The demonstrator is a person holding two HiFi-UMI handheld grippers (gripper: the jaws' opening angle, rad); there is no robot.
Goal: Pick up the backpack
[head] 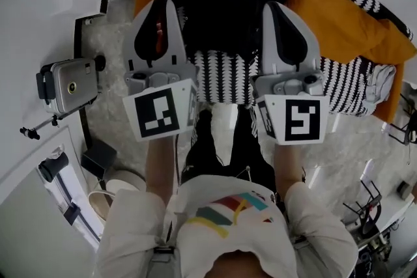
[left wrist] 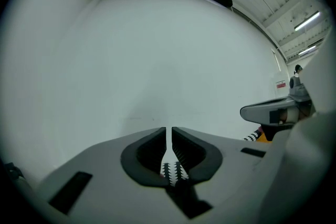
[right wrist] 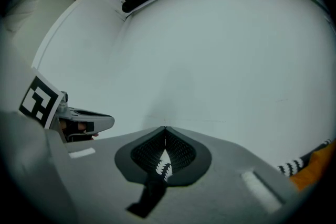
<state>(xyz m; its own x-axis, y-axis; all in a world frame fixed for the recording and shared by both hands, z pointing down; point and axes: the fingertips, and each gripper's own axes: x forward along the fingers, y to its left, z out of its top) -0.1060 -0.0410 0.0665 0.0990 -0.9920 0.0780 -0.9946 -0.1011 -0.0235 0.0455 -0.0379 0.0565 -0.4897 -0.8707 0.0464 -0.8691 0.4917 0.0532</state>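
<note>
Overhead, the backpack lies beyond and below the left gripper and right gripper. Its long axis runs left to right, and neither gripper is nearer.
Left gripper view: jaws closed, empty; backpack edge to the right.
Right gripper view: jaws closed, empty; backpack low right.

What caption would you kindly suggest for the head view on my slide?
Head view: left tool and right tool, both shut, over a black-and-orange backpack.
</note>
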